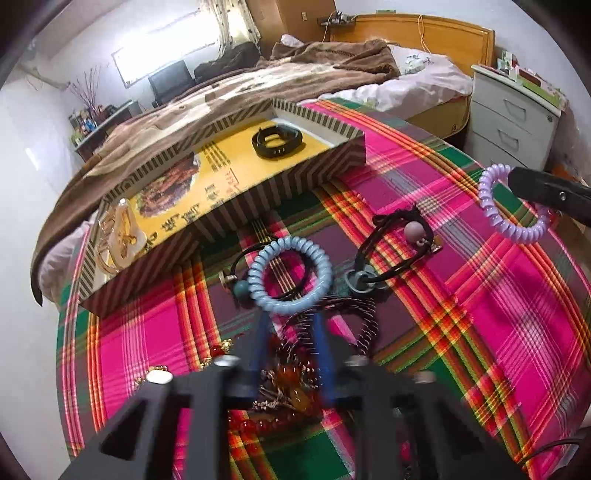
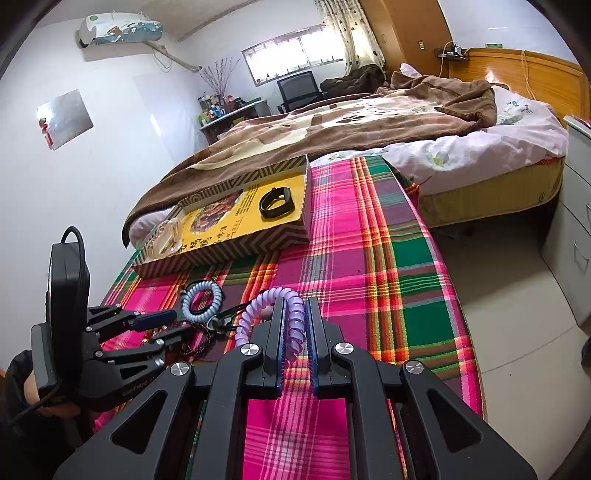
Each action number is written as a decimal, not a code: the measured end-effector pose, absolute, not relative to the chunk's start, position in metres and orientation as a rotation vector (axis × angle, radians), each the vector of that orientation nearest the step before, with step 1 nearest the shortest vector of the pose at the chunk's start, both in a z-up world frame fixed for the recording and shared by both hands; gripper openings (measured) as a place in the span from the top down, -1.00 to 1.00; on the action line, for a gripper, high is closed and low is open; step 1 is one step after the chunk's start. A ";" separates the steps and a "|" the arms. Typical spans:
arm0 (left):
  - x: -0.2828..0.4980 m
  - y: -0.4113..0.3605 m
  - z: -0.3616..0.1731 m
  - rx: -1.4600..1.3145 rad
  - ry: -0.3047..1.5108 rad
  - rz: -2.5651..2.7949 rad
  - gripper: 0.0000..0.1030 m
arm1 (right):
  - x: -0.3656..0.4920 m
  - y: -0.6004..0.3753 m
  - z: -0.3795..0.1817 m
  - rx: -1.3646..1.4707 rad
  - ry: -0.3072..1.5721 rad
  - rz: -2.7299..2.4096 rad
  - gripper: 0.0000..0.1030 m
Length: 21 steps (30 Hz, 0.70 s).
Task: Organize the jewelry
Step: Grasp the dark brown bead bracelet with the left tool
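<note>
We see the purple coil hair tie (image 2: 291,325) pinched between the closed fingers (image 2: 275,328) of the right gripper (image 2: 295,325), lifted above the plaid cloth on the counter (image 2: 388,258). To its left, the left gripper (image 1: 291,332) has its fingers (image 1: 263,339) closed on the blue coil hair tie (image 1: 290,275), which stands tilted over the near pile of jewelry. Around that pile lie black cord hair ties with beads (image 1: 395,251), a wire spiral piece and red and amber beads (image 1: 291,391), all on the cloth.

Farther off, on the left side of the counter, sits a shallow striped box (image 1: 295,184) with a yellow printed bottom. Inside it, a black band (image 1: 277,142) lies at the far end and a gold and clear hair clip (image 1: 118,236) at the near left end.

Beyond the counter stands a bed with a brown blanket (image 2: 351,122); a white drawer unit (image 1: 513,122) is at the right, and an air conditioner (image 2: 118,31) hangs on the far wall.
</note>
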State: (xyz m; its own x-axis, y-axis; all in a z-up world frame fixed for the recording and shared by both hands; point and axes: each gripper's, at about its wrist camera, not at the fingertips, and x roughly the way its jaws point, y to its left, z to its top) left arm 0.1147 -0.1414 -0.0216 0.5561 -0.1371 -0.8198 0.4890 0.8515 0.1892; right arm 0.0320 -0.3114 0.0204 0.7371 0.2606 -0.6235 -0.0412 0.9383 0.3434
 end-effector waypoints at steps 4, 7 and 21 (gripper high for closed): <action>0.115 -0.137 -0.019 0.370 0.921 -0.402 0.83 | 0.031 -0.312 0.021 0.321 0.724 0.168 0.81; 0.113 -0.131 -0.011 0.312 0.912 -0.435 0.83 | 0.031 -0.312 0.021 0.322 0.724 0.168 0.81; 0.104 -0.108 0.035 0.132 0.835 -0.504 0.84 | 0.023 -0.311 0.039 0.314 0.685 0.164 0.81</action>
